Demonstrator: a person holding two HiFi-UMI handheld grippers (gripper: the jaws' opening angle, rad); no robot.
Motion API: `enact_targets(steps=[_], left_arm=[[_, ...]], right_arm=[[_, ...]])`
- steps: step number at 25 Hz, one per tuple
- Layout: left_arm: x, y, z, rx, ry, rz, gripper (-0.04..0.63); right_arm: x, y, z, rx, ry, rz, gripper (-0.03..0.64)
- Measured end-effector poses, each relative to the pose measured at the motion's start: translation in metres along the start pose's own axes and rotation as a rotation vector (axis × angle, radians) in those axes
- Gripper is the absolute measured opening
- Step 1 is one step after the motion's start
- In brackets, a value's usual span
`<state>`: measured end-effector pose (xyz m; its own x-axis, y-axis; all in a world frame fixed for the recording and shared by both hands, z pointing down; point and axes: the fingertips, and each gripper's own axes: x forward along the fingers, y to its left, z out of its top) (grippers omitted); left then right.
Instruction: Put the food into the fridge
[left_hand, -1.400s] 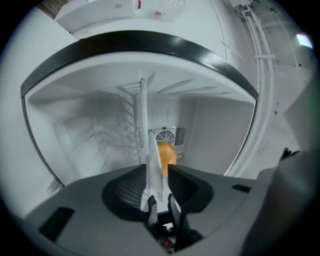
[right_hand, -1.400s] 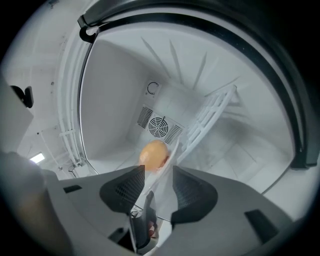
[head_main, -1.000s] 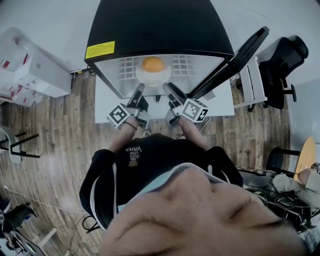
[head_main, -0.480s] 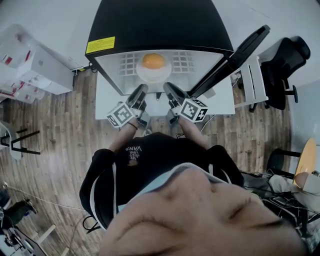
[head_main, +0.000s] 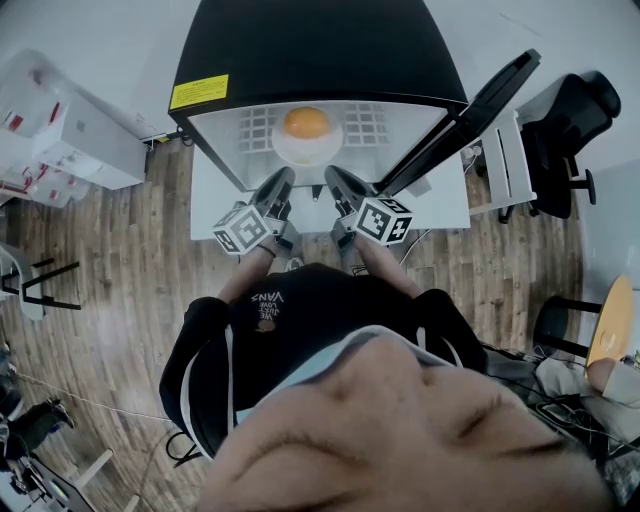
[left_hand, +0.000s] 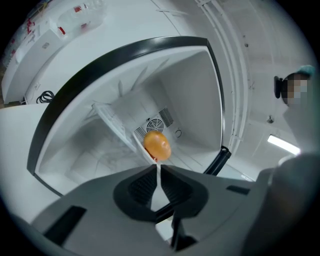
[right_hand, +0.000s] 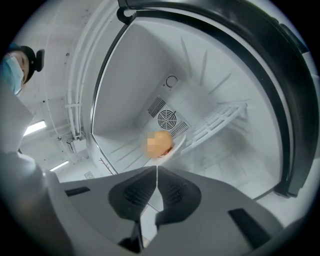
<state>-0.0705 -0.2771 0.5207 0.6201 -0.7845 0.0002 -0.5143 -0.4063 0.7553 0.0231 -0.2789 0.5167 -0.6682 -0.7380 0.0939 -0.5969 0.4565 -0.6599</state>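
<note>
Placement of the food. The round orange food item (head_main: 306, 123) lay on a shallow white plate (head_main: 288, 152) on the white wire shelf (head_main: 366, 126) inside the black-topped, white-lined fridge (head_main: 320, 60), at 12 o'clock from both tools. The right hand-held gripper (right_hand: 156, 168) had just been closing and was clenched on nothing. The left hand-held gripper (left_hand: 159, 167) was likewise clenched and empty. The food therefore appeared delivered. The black fridge door (head_main: 470, 112), open at 2 o'clock, probably remained to be shut.

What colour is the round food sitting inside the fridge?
The food is orange, clearest in the left gripper view.
</note>
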Motion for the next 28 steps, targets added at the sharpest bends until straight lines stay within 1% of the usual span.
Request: enact_targets(steps=[9, 28], left_arm=[[0.008, -0.001, 0.0, 0.039, 0.028, -0.018, 0.023], [0.016, 0.004, 0.005, 0.016, 0.031, -0.04, 0.023]], right_arm=[[0.007, -0.002, 0.003, -0.021, -0.001, -0.006, 0.012], [0.016, -0.008, 0.008, -0.032, -0.002, -0.019, 0.012]])
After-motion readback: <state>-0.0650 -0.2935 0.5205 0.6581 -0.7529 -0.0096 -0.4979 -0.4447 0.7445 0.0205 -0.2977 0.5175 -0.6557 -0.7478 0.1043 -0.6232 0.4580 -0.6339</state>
